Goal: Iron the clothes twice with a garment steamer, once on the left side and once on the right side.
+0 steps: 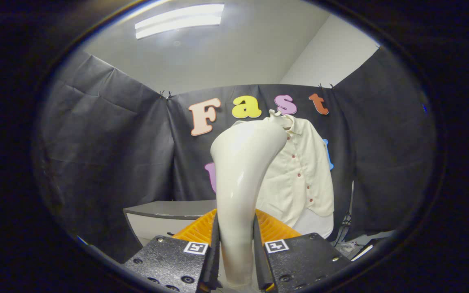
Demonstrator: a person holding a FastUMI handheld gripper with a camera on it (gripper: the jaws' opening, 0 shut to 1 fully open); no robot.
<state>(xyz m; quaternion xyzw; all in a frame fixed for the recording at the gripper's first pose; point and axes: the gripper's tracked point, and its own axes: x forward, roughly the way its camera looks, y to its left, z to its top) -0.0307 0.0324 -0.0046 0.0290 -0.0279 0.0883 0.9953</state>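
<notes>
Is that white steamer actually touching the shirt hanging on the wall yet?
Cannot tell. In the gripper view the garment steamer, clamped between the gripper's fingers, overlaps the shirt, hiding any contact or gap.

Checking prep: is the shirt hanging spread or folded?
Hanging spread: the shirt hangs open-fronted beyond the steamer, which the hand-held gripper clamps.

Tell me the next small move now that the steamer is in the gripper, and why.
Probably carry the steamer forward toward the shirt. The gripper is shut on its handle, and its head points at the shirt hanging on the wall beyond the fingers, seemingly still short of the cloth.
</notes>
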